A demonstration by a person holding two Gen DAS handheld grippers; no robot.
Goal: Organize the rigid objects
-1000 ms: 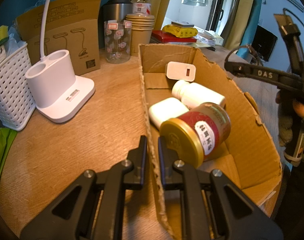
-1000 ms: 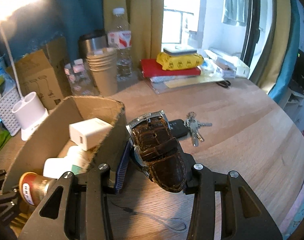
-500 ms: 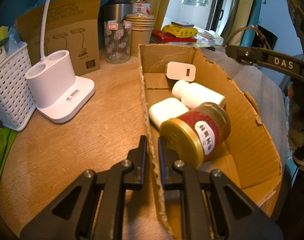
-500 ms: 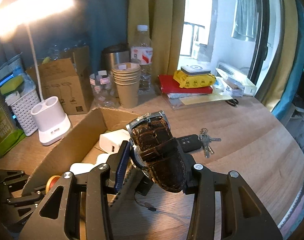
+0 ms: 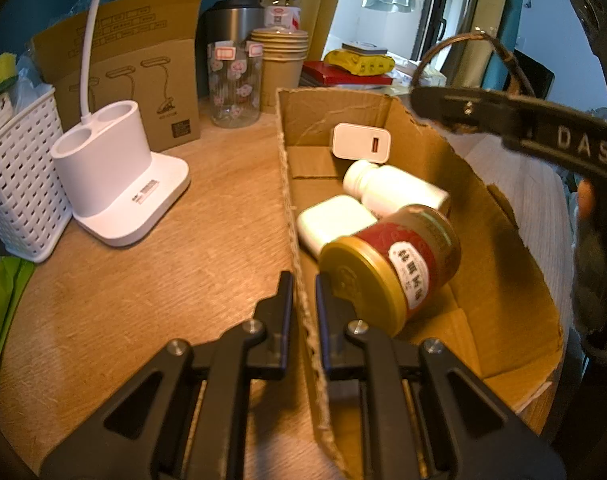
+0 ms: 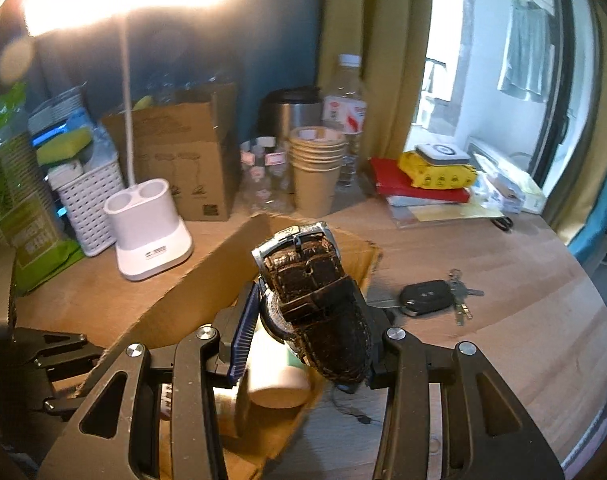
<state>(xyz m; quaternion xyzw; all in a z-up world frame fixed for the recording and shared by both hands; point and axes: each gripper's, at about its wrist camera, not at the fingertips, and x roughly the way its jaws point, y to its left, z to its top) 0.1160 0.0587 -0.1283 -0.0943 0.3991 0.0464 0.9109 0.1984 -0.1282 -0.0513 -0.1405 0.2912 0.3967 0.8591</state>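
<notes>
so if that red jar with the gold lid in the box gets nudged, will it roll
Probably. The red jar lies on its side in the cardboard box, so its round body could roll. The white bottle and white charger block beside it should stop it soon. It looks rigid.

Cardboard box (image 5: 499, 216) is open on top, so access from above is clear, but the near half of its floor is taken: gold-lid jar (image 5: 391, 268) lying on its side, white case (image 5: 331, 224) and white bottle (image 5: 395, 192) just behind, charger (image 5: 361, 145) propped at the far wall. Bare floor only by the right wall and near corner. Left gripper (image 5: 303, 292) clamps the box's left wall, blocking that edge. Left of box: open wood table (image 5: 163, 280), then lamp base (image 5: 115, 184), white basket (image 5: 15, 184), brown carton (image 5: 143, 80). Behind box: floral jar (image 5: 234, 80), paper cups (image 5: 279, 64). Right of box, table is free except car key w/ keyring (image 6: 435, 298).
</notes>
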